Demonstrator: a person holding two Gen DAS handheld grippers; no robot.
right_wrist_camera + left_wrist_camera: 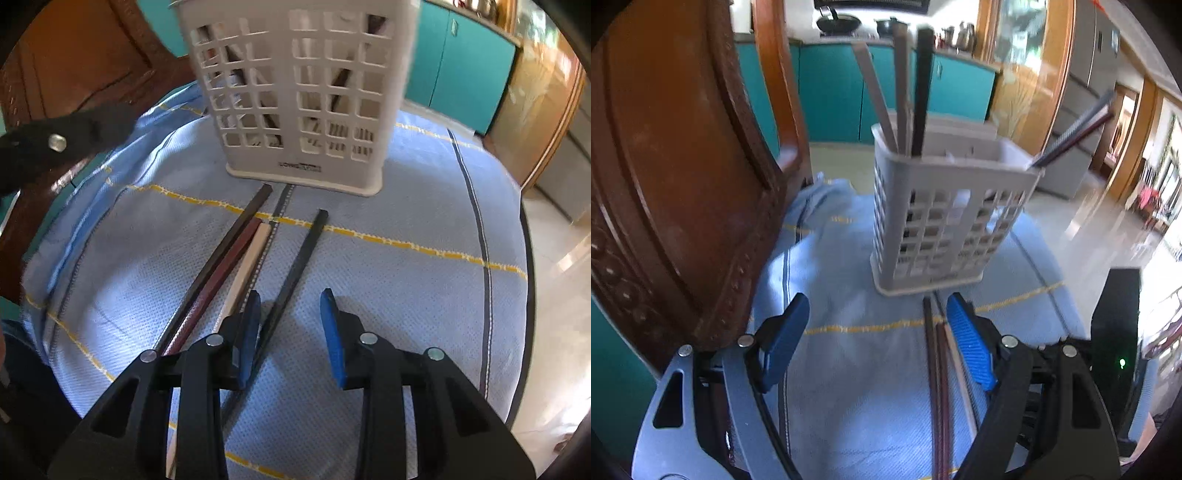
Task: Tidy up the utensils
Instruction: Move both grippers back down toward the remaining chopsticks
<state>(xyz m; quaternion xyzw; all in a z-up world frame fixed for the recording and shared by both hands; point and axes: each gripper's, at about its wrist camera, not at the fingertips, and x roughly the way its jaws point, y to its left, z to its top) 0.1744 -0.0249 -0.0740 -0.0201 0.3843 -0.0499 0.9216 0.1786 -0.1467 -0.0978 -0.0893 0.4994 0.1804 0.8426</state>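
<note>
A white slotted utensil basket (pixel 942 218) stands upright on a blue cloth (pixel 864 369) and holds several chopsticks (pixel 905 92); it also shows in the right wrist view (pixel 303 92). Loose chopsticks lie on the cloth in front of it: a black one (pixel 221 258), a dark red one (pixel 218 284), a cream one (pixel 247 269) and a separate black one (pixel 295 266). My left gripper (pixel 877 332) is open and empty, with the loose chopsticks (pixel 938 387) by its right finger. My right gripper (pixel 290 321) is open and empty, low over the separate black chopstick.
A carved wooden chair (pixel 683 184) stands close on the left, touching the cloth's edge. The cloth's right edge (pixel 524 258) drops to a shiny floor. Teal cabinets (pixel 834 92) are behind. A black device (pixel 1115 332) stands at the right.
</note>
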